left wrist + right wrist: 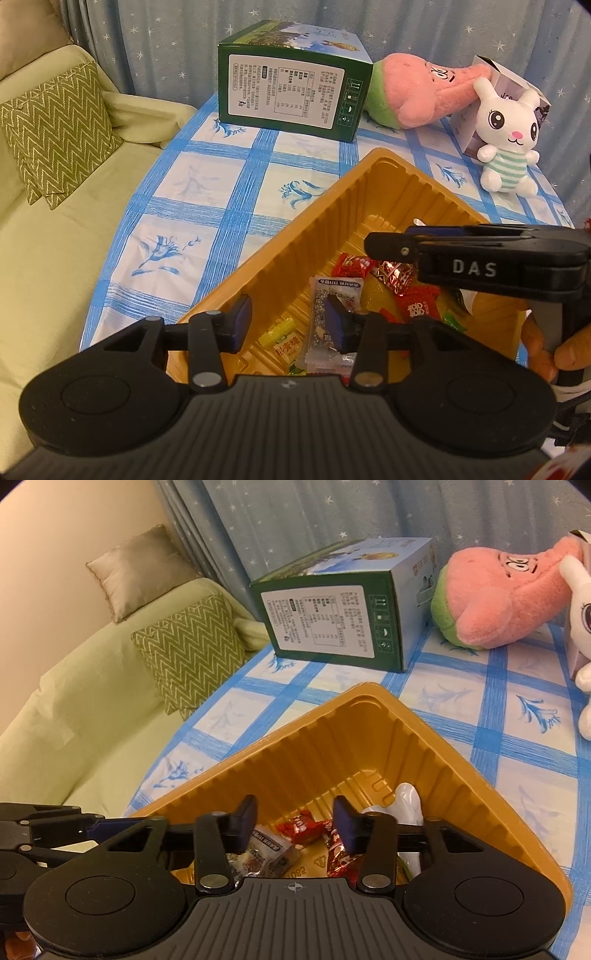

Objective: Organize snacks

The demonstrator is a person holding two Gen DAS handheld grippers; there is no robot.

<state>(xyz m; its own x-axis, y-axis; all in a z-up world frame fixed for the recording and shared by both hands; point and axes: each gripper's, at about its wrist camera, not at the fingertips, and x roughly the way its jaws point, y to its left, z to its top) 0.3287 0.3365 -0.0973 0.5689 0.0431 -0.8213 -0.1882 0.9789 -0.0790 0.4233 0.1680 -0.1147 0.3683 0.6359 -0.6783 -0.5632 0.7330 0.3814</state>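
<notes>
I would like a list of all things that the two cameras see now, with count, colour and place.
tray: 1, golden yellow, on the table near the cameras
snacks: several, mostly red, also clear and yellow wrappers, inside the tray
white packet: 1, white, at the tray's right wall
box: 1, green, far side of the table
pink plush: 1, pink and green, lying right of the box
rabbit toy: 1, white, far right
tablecloth: 1, blue checked
cushion: 1, green zigzag, on the sofa
left gripper: open, over the tray
right gripper: open, over the tray
</notes>
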